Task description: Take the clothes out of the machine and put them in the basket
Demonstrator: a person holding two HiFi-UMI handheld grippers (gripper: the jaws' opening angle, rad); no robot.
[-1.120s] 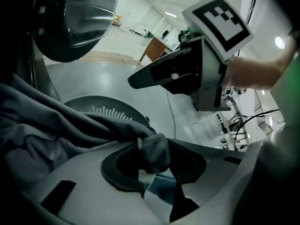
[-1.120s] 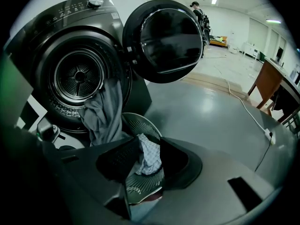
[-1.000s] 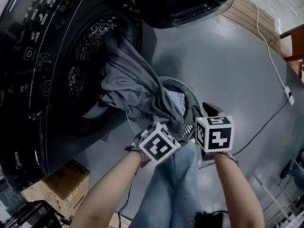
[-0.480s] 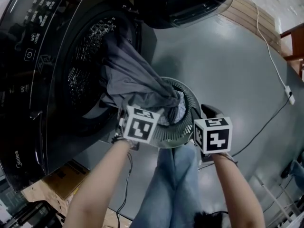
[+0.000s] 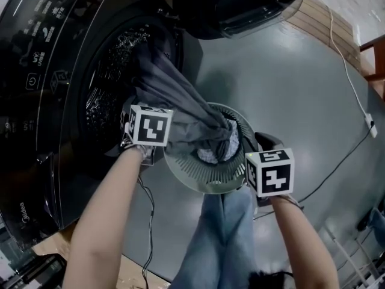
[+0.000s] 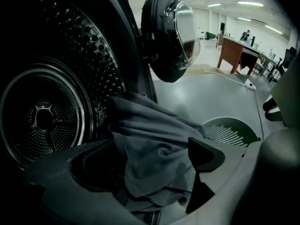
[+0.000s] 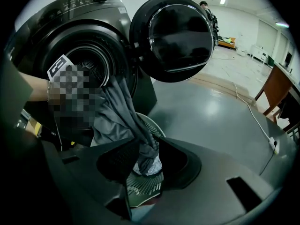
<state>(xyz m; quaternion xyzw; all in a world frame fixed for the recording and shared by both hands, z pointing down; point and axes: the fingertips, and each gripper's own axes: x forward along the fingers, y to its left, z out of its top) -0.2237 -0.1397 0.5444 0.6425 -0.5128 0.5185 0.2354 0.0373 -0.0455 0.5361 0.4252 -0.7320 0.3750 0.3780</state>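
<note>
Left claw [image 6: 140, 172] swung from basket [image 5: 180, 172] to Midea machine [image 5: 54, 101]; right claw [image 7: 145, 161] grips garment [image 5: 174, 104]

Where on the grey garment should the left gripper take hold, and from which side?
Grip the thick bunch of the grey garment hanging out of the drum, coming from above and in front. The right gripper pins its far end over the basket, so the cloth runs taut; the open jaws of the left gripper straddle these folds.

The grey floor [image 5: 289, 83] carries the dark machine [image 5: 54, 101] at the left and the round basket [image 5: 183, 174] just beside its front. A white cable [image 5: 344, 62] trails across the floor at the right.
</note>
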